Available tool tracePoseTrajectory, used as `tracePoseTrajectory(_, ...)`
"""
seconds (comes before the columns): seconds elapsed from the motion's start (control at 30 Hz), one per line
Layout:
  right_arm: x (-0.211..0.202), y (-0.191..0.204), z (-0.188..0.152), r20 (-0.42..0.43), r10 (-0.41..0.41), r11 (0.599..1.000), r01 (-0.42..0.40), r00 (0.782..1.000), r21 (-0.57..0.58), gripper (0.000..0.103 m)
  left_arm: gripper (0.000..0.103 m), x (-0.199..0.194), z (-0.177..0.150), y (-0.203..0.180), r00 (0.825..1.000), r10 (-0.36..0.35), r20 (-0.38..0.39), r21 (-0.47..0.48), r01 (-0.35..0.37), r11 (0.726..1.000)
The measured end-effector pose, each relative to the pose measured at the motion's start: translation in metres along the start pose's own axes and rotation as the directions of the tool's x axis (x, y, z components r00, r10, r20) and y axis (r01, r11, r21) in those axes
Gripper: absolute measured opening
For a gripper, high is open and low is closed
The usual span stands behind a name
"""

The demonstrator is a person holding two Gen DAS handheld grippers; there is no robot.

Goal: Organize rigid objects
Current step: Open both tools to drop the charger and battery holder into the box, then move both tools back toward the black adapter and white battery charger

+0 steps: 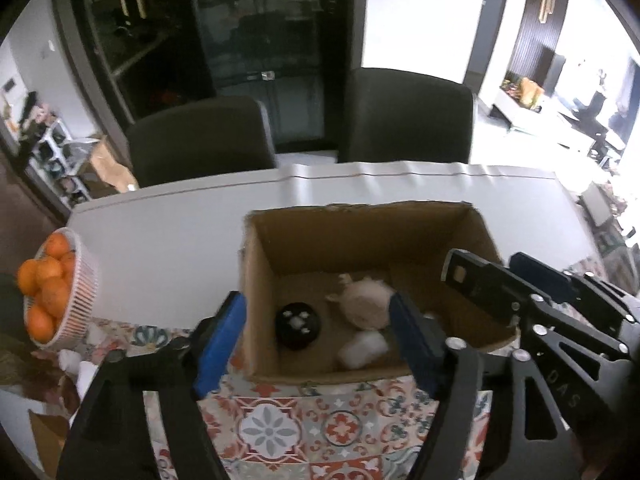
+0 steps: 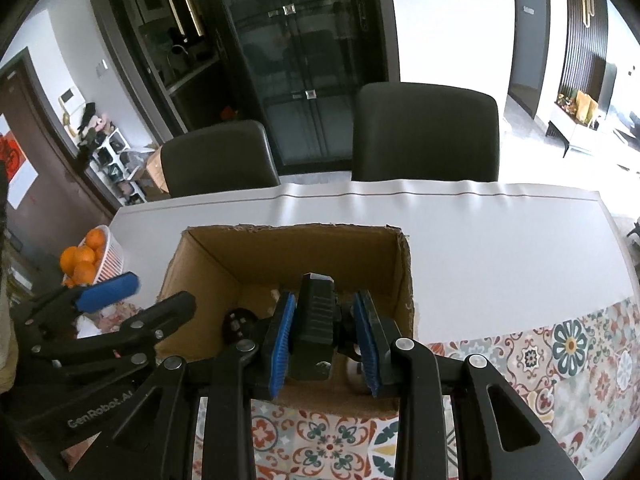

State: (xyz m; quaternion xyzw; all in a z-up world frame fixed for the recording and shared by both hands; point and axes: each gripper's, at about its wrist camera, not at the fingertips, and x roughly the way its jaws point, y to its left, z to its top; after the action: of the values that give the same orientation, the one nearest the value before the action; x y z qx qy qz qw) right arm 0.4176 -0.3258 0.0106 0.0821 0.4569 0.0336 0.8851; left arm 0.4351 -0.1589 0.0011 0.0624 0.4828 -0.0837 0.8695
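Right now both grippers are hanging over an open cardboard box [image 1: 360, 240] that is standing on the counter [image 1: 168, 232], partly on a patterned cloth [image 1: 280, 424]. The right gripper [image 2: 326, 340] is holding a black blocky device [image 2: 316, 320] tightly between its blue pads [image 2: 280, 340], just above the near side of the box. In the left wrist view this same black device [image 1: 480, 288] is showing over the right wall of the box.

The left gripper [image 1: 316, 344] is standing wide with nothing between its fingers; one blue finger [image 1: 220, 344] is outside the left wall of the box and the other one is inside.

On the box floor a black round object [image 1: 298, 325], a beige teapot-like piece [image 1: 366, 300] and a small white object [image 1: 362, 348] are lying close together. A white basket [image 1: 80, 304] with oranges [image 1: 48, 280] is sitting at the left edge of the counter, well apart from the box. Two dark chairs [image 1: 408, 120] are standing behind the counter.
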Motion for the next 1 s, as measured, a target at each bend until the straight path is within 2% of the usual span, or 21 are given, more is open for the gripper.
tracePoseTrajectory(0.1, 0.002, 0.005, 0.0, -0.003, -0.012, 1.0, 0.012, 1.0, -0.024, 0.034, 0.083, -0.003, -0.003, 0.007, 0.999, 0.037, 0.011, -0.012, -0.037, 0.999)
tracePoseTrajectory(0.2, 0.0, 0.008, 0.001, -0.006, -0.055, 0.998, 0.055, 0.998, -0.027, 0.048, 0.085, -0.008, -0.007, 0.013, 0.998, 0.062, 0.019, -0.03, -0.061, 0.998)
tracePoseTrajectory(0.3, -0.004, 0.007, 0.0, -0.012, -0.079, 0.997, 0.079, 0.997, -0.015, 0.053, 0.088, -0.016, -0.015, 0.014, 0.996, 0.077, 0.04, -0.029, -0.076, 0.997)
tracePoseTrajectory(0.47, -0.021, 0.008, -0.013, 0.005, -0.084, 0.996, 0.084, 0.996, -0.009, 0.054, 0.089, -0.036, -0.032, 0.012, 0.993, 0.085, 0.078, -0.011, -0.084, 0.996)
tracePoseTrajectory(1.0, -0.088, 0.006, -0.074, 0.055, -0.093, 0.996, 0.093, 0.994, 0.005, 0.059, 0.089, -0.092, -0.092, -0.006, 0.99, 0.021, 0.138, 0.021, -0.024, 0.999)
